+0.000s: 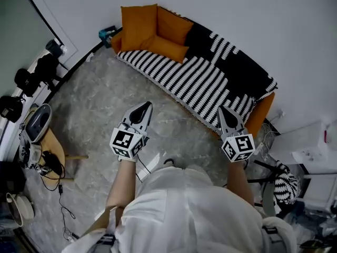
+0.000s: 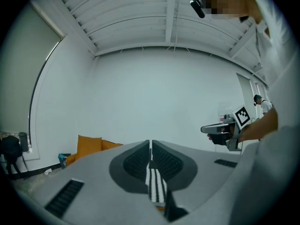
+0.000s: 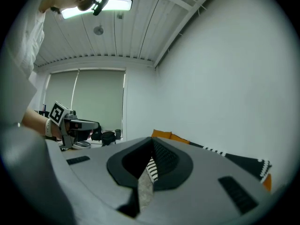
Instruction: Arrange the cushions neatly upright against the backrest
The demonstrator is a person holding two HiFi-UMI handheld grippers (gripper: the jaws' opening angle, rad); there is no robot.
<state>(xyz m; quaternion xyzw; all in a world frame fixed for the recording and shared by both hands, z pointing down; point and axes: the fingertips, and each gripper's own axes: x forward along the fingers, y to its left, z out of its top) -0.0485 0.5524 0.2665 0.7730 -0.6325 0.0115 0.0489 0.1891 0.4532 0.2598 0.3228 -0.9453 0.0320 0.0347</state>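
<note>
Three orange cushions point(image 1: 139, 26) are bunched at the far left end of the sofa point(image 1: 259, 118). Two lean against the backrest and one lies flat in front of them. A black-and-white striped throw point(image 1: 196, 78) covers the seat. My left gripper point(image 1: 142, 109) is shut and empty over the floor in front of the sofa. My right gripper point(image 1: 225, 113) is shut and empty at the seat's front edge near the right end. Both point level toward the sofa. In the left gripper view the cushions point(image 2: 89, 146) show beyond the shut left gripper point(image 2: 150, 147). The right gripper view has the right gripper point(image 3: 152, 146) shut, cushions point(image 3: 168, 136) behind it.
A small wooden table point(image 1: 53, 144) with gear and cables stands at the left. Dark camera equipment point(image 1: 31, 74) lines the left wall, with a blue object point(image 1: 107, 34) by the sofa's far corner. White furniture point(image 1: 310, 141) and a striped item point(image 1: 287, 186) crowd the right side.
</note>
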